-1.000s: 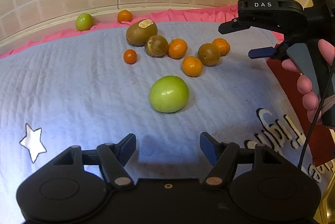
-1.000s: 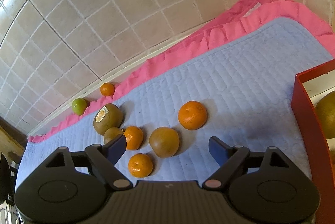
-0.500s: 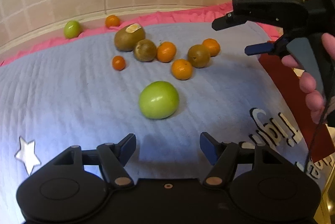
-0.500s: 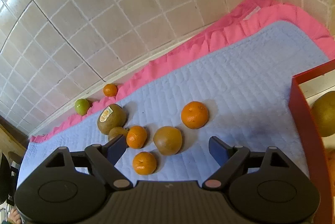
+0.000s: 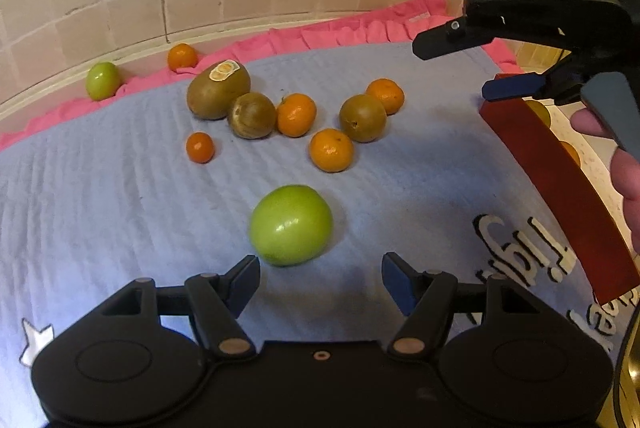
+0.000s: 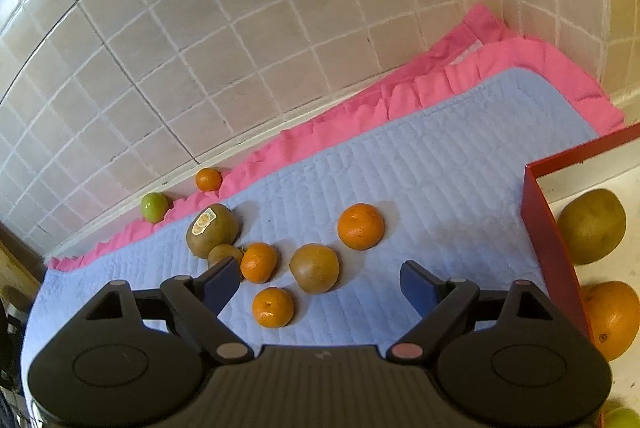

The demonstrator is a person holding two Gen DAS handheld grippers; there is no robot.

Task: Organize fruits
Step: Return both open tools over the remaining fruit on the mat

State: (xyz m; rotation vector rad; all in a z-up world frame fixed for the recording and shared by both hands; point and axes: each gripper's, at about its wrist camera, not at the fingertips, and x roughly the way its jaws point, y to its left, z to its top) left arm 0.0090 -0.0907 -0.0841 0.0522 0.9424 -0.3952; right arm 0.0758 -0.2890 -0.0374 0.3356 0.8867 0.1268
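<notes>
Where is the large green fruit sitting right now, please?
In the left wrist view, the large green fruit lies on the blue mat, just ahead of the open left gripper, nearer the camera than the orange cluster.

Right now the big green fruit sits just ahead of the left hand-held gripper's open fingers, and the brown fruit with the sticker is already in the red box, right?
Not quite. The big green fruit does sit just ahead of the open left hand-held gripper, but the brown fruit with the sticker lies on the blue mat, not in the red box. The left wrist view shows it.
</notes>
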